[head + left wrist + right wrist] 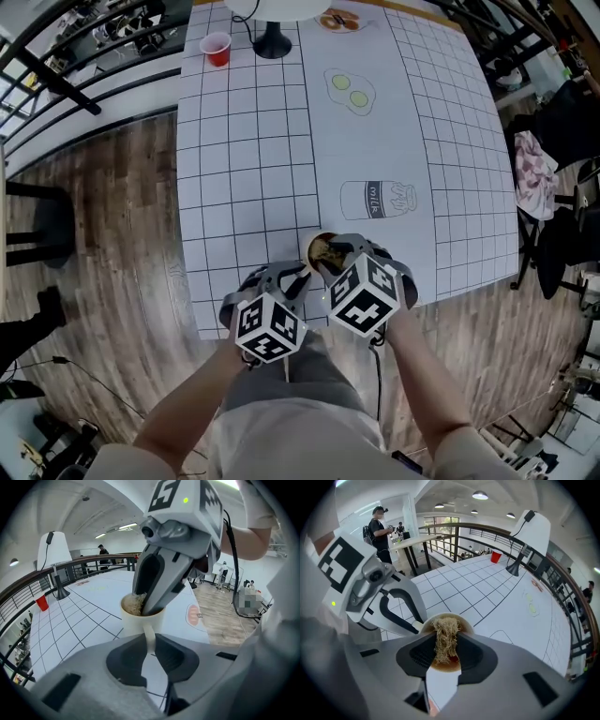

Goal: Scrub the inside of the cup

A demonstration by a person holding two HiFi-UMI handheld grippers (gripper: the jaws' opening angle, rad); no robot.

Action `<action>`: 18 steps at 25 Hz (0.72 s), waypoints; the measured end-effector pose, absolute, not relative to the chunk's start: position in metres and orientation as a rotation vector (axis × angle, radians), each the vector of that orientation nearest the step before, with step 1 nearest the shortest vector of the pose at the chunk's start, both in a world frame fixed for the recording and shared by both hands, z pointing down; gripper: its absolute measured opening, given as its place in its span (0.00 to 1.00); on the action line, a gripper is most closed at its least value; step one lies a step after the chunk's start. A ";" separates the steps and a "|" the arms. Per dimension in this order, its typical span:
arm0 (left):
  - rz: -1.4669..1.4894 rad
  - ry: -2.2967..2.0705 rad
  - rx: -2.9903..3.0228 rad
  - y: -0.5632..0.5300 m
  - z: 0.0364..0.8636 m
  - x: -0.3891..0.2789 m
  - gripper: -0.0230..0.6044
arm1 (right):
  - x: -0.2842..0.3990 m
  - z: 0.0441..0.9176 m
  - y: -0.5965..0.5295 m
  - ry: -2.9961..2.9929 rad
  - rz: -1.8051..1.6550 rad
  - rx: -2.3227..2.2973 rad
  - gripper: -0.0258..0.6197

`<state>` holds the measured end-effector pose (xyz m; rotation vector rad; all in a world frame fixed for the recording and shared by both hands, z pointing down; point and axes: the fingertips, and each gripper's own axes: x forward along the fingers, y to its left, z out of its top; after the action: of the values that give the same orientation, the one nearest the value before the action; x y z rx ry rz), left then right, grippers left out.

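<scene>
Brace the cup [138,619] by its handle [149,632] in the clamped jaws of the left gripper [151,648], and sweep the fibre scrubber [446,637], clamped in the jaws of the right gripper [446,656], around the inner wall.

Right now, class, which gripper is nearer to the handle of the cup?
Left. The left gripper is clamped on the handle of the cup. The right gripper is above the cup's mouth, pressing a fibrous scrubber down inside it, away from the handle.

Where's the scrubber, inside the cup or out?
Inside: the scrubber, pinched by the right gripper, sits below the rim of the cup.
</scene>
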<state>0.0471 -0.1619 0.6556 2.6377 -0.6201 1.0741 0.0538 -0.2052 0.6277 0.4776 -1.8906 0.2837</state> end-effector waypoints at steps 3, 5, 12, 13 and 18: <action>1.068 -0.612 2.632 -0.163 0.656 0.048 0.13 | 0.053 0.634 -0.206 -1.865 0.289 0.454 0.21; 1.079 -0.606 2.616 -0.163 0.658 0.049 0.13 | 0.052 0.633 -0.202 -1.869 0.359 0.403 0.21; 1.122 -0.622 2.579 -0.168 0.667 0.040 0.13 | 0.044 0.563 -0.187 -2.062 0.505 0.338 0.21; 1.121 -0.620 2.584 -0.167 0.667 0.039 0.13 | 0.042 0.555 -0.185 -2.080 0.486 0.340 0.21; 1.125 -0.626 2.599 -0.169 0.664 0.040 0.13 | 0.035 0.555 -0.187 -2.055 0.322 0.369 0.21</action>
<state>0.0397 -0.1693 0.6643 2.5993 -0.6263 1.1254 0.0354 -0.1869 0.5553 0.3685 -2.0552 0.3222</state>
